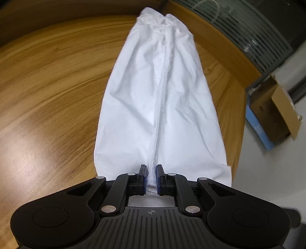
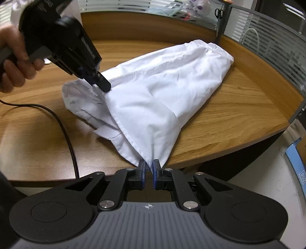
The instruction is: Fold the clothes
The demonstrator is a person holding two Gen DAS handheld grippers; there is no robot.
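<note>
Surface: a wooden tabletop (image 2: 239, 107) with strong streaked grain and a curved edge, lit with a soft glare on its near left side
Garment: a white garment (image 2: 153, 92) lies on the tabletop near its curved edge, creased, with a stitched seam running along it and a gathered far end; one corner reaches over the table's edge
Left gripper: the left gripper (image 1: 151, 176) is clenched on a fold of the garment along the seam, cloth pinched between its blue pads; in the right wrist view it comes in from the upper left, held by a hand (image 2: 13, 59)
Right gripper: the right gripper (image 2: 148, 168) is pinched tight on the garment's near corner at the table's edge, cloth drawn taut into its jaws
Cable: a black cable (image 2: 63, 132) curves across the tabletop on the left
Room: a frosted striped glass partition (image 2: 271, 44) in a grey frame rings the far side of the table; scissors (image 2: 219, 12) hang on it; a cardboard box (image 1: 277, 107) sits on the pale floor beside the table
</note>
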